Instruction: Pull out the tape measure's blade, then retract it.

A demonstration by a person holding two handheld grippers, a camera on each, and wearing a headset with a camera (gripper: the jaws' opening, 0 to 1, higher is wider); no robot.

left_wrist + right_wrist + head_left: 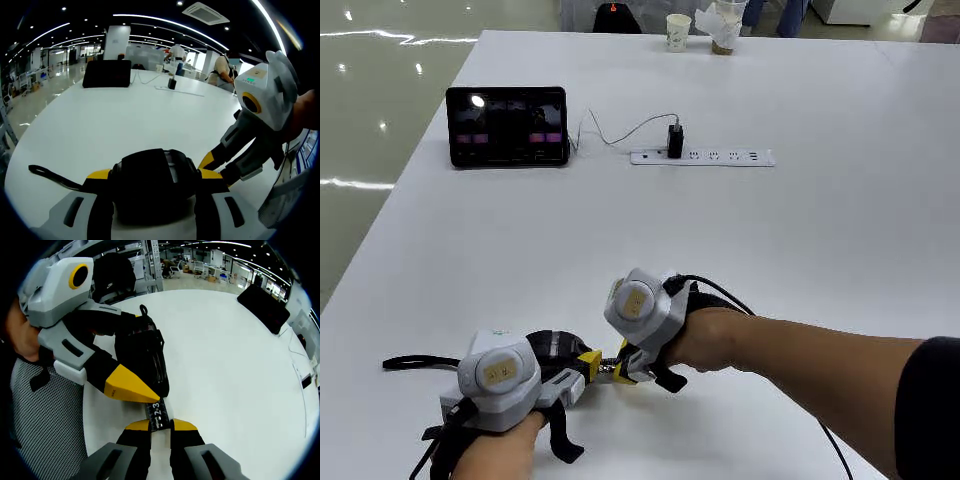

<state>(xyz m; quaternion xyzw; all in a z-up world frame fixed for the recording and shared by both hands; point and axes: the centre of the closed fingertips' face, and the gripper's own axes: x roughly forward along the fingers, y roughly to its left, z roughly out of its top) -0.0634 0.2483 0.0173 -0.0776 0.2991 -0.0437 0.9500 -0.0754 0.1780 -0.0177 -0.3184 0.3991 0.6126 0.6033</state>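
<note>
A broad white tabletop [840, 230] carries a black rectangular tablet [507, 126] at ten o'clock. A long white plastic power strip [720, 157] lies at twelve, with a black plug adapter [675, 140] at its nine o'clock end. Two white paper cups [678, 32] stand beyond, toward one.

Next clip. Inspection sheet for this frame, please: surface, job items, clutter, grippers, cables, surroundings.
Surface: white table, no marks seen.
Job's things: black tape measure, with a short stretch of blade pulled out; its strap trails on the table.
Clutter: tablet, power strip with a charger, and paper cups at the far edge.
Grippers: left gripper fingers shut on the tape measure's body; right gripper fingers shut on the blade.
Cables: thin cable from tablet to charger.
Surroundings: glossy floor; people standing beyond the table.
</note>
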